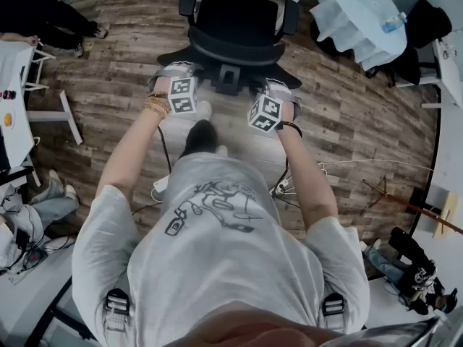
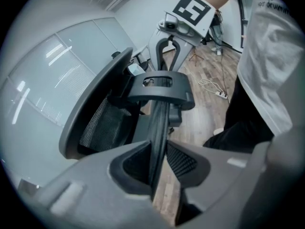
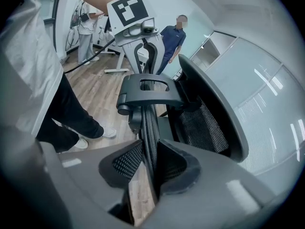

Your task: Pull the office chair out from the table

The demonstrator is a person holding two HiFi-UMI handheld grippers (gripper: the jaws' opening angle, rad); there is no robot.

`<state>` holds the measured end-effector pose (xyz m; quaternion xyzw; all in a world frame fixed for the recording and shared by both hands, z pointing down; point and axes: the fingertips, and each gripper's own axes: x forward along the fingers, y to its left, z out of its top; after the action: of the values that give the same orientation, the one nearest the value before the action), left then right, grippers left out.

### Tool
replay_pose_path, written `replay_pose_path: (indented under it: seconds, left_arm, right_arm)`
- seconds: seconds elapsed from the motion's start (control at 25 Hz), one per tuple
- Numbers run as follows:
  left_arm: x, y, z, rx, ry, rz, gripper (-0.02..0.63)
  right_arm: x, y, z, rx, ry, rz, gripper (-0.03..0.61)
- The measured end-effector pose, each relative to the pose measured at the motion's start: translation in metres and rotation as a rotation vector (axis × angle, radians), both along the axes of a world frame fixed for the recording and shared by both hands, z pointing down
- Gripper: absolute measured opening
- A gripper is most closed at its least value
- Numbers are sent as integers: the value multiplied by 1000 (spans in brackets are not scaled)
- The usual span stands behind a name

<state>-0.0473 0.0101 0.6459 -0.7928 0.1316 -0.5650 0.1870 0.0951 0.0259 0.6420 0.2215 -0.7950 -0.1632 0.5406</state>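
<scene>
We grip the thin top edge of the black mesh-backed office chair (image 1: 235, 20) with the left tool (image 2: 159, 161) and right tool (image 3: 150, 163); it stands just ahead of them on bare wooden floor (image 1: 347, 121), so the pull seems nearly done.

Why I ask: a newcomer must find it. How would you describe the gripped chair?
On the brown plank floor, ahead of the person in grey, stands a black mesh office chair with armrests. It alone has the left gripper and right gripper clamped on its backrest.
</scene>
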Motion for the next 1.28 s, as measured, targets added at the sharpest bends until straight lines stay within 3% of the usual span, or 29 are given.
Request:
replay_pose_path:
  seconds: [1.28]
  left_arm:
    - [1,153,-7,9,33,36,103]
  right_arm:
    - [1,152,-7,-32,3,-12,107]
